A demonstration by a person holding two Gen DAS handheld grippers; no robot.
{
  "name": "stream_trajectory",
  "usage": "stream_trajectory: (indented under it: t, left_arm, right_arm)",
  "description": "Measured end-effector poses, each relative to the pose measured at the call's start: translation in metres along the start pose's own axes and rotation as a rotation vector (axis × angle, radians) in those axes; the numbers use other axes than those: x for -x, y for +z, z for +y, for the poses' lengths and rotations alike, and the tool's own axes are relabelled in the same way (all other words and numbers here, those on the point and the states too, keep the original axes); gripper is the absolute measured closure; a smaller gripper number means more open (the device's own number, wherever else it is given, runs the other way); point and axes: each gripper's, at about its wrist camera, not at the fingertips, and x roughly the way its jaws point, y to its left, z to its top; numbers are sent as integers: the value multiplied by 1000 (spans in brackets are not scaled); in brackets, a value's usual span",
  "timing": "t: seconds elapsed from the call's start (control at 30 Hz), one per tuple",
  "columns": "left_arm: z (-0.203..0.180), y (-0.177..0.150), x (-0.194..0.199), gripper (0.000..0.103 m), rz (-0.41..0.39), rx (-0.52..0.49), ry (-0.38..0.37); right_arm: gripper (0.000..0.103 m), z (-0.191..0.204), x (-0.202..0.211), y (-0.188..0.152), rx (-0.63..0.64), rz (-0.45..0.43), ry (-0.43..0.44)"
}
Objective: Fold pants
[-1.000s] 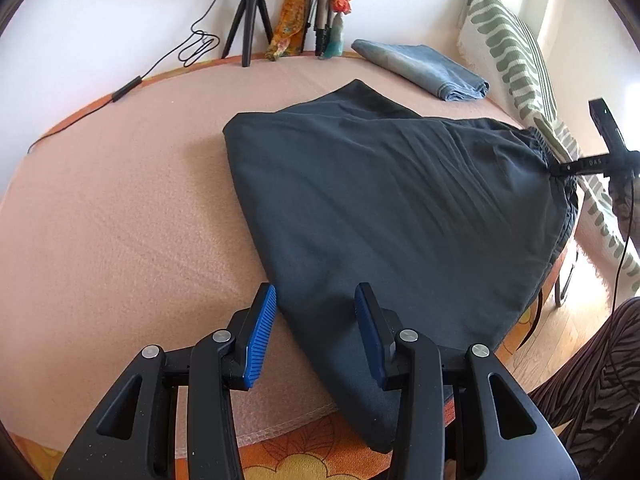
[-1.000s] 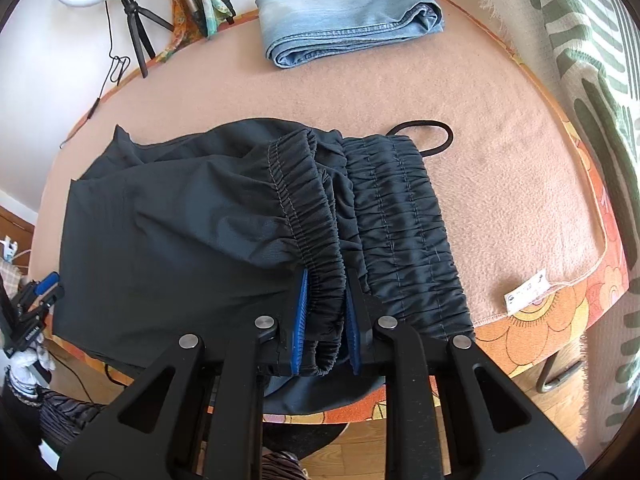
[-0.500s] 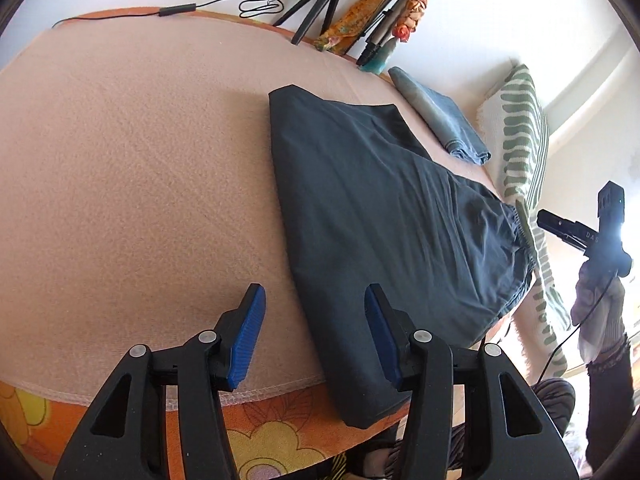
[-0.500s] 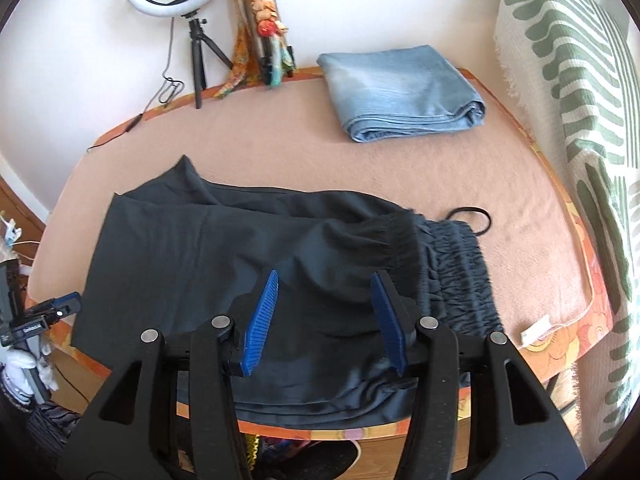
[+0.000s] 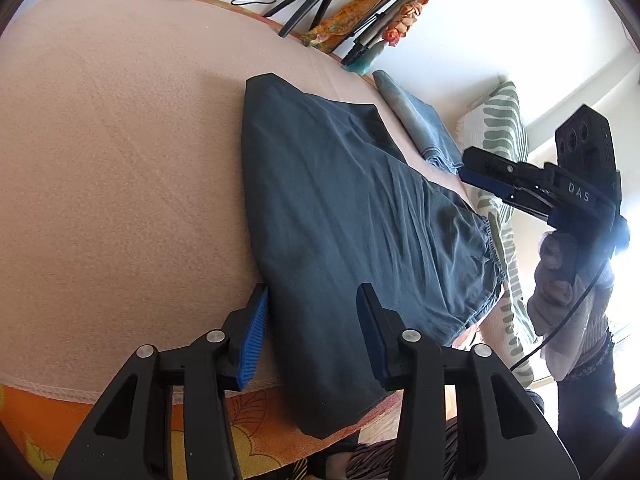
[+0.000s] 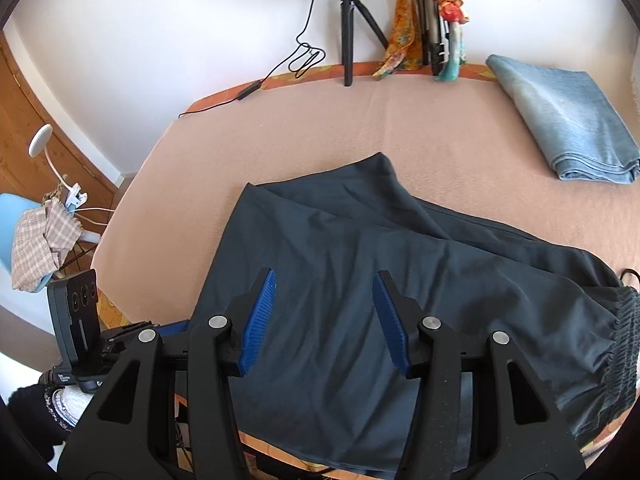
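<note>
Dark slate-grey fabric pants [image 5: 352, 216] are lying folded lengthwise on the peach fleece blanket [image 5: 120, 160]. In the left wrist view, the left gripper [image 5: 312, 336] is closing, its blue pads straddling the pants' near edge without pressing it. In the right wrist view, the right gripper [image 6: 324, 320] is hovering spread above the pants [image 6: 360, 264], holding nothing; folded light-blue jeans [image 6: 568, 120] are lying well apart.

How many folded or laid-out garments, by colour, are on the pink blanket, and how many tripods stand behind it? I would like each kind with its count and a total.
Dark pants spread on the blanket: 1
Light blue folded jeans: 1
Black tripod at the wall: 1
Total: 3
</note>
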Motion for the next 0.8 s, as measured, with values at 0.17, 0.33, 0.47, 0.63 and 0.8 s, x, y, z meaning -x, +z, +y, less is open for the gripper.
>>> stream_trajectory:
  t: [0.17,0.33,0.47,0.63,0.8]
  left_arm:
    - [-17,-5,2,71,-27,-67,-12]
    - [-26,-7,5,72,-59,-101,-15]
    - [-28,-9,3,72,-55,-111,-17]
    - [-31,-9,4,72,-57,-129,-16]
    - [-30,-9,6,72,-53,-139,-5]
  right_arm:
    - [46,30,-44,20,-7,84,60]
    - [46,62,-91,41,1,187,70]
    - [46,91,-126,57,37,260,26]
    - [46,123,-156,62,133,338,-84]
    - [46,130,-175,56,173,401,-191]
